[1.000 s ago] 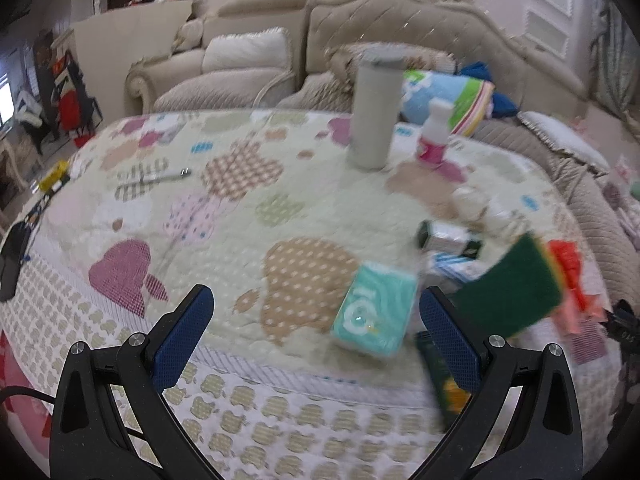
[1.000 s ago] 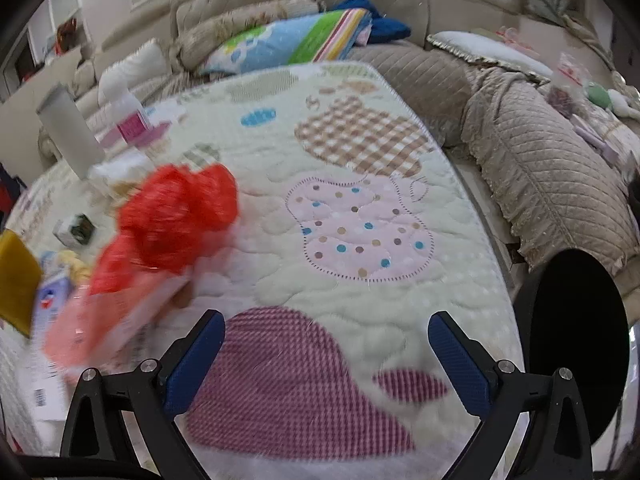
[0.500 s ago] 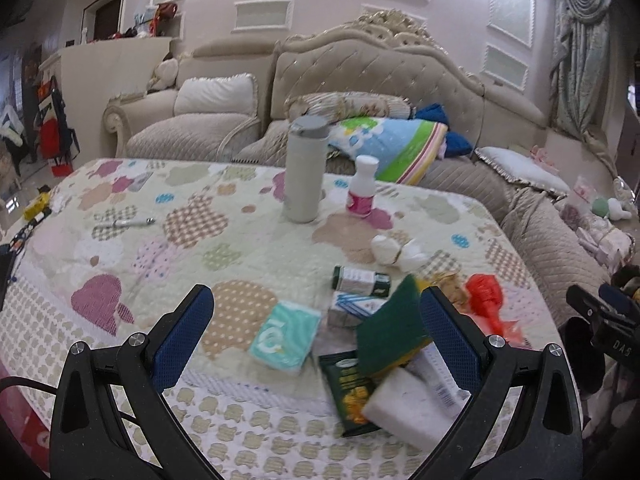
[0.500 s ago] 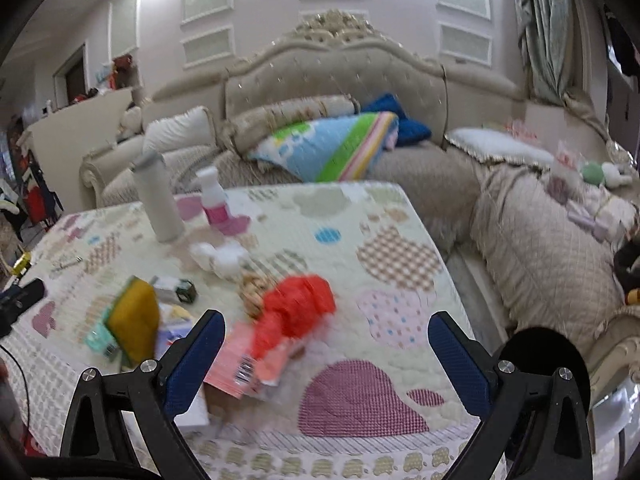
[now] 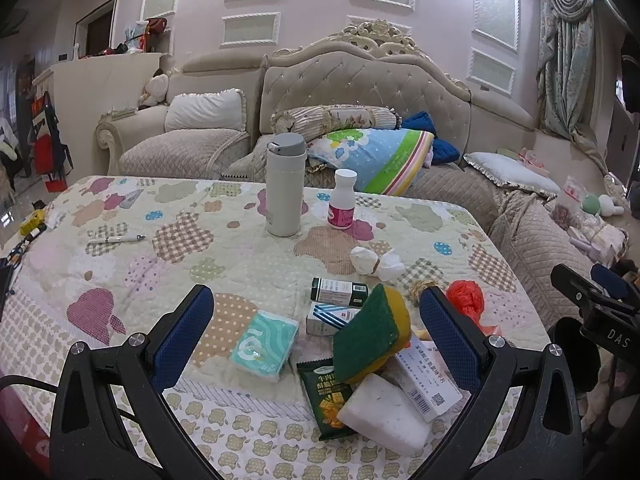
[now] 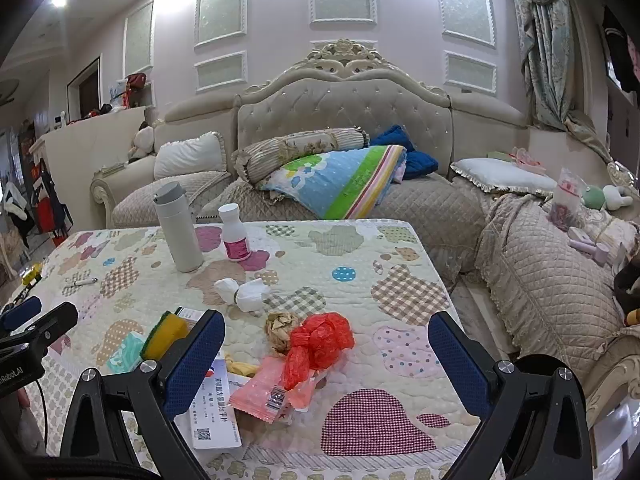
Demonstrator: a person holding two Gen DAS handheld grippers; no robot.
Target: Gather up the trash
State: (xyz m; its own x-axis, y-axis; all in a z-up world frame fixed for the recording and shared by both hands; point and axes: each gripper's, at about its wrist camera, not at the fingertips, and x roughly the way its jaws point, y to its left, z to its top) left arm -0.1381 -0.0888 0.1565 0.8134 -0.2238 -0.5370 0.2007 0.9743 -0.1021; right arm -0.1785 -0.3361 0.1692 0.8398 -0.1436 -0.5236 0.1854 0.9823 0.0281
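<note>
The left gripper is hanging wide open and empty above the near edge of a quilted table. The right gripper is likewise gaping, gripping nothing. Between its fingers, litter is lying on the table: a red plastic bag, a pink wrapper and a crumpled paper ball, with white tissue wads farther back. Judging by this, collecting is not yet showing progress; everything is waiting, and no bin is showing.
</note>
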